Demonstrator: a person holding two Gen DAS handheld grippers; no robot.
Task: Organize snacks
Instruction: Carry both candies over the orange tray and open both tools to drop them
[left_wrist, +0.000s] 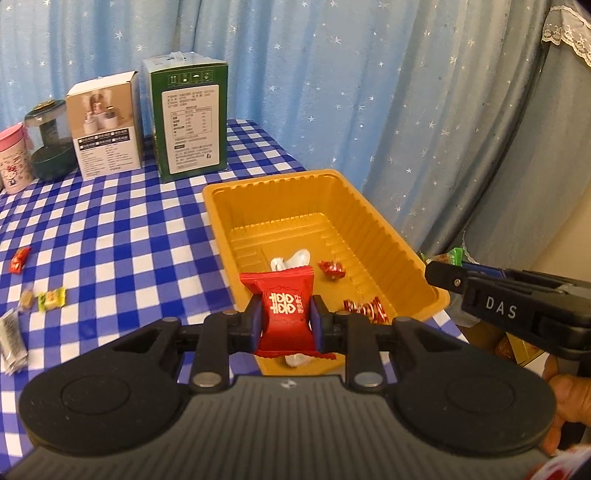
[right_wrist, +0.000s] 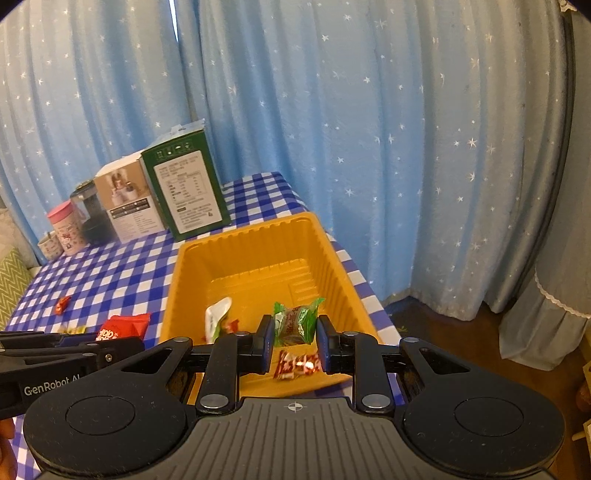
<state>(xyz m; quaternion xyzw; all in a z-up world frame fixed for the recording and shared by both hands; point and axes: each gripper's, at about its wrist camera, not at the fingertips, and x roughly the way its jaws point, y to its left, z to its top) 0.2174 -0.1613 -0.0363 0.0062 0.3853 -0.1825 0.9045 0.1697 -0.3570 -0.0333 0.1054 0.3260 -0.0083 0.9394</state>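
Observation:
My left gripper (left_wrist: 285, 318) is shut on a red snack packet (left_wrist: 286, 314) with white characters, held over the near end of the yellow plastic tray (left_wrist: 280, 192). My right gripper (right_wrist: 295, 338) is shut on a green-wrapped candy (right_wrist: 297, 320), also above the tray (right_wrist: 255, 240). Inside the tray lie a white packet (left_wrist: 290, 259), a small red candy (left_wrist: 332, 268) and a red-and-white candy (left_wrist: 365, 310). In the right wrist view the left gripper and its red packet (right_wrist: 123, 326) show at lower left. The right gripper's body (left_wrist: 517, 306) shows at the right in the left wrist view.
Loose candies (left_wrist: 51, 298) and a red one (left_wrist: 20, 259) lie on the blue checked tablecloth (left_wrist: 122, 236) left of the tray, with a silver packet (left_wrist: 13, 341). A green box (left_wrist: 190, 118), a white box (left_wrist: 107, 129), a dark jar (left_wrist: 50, 144) and a pink cup (left_wrist: 14, 162) stand at the back.

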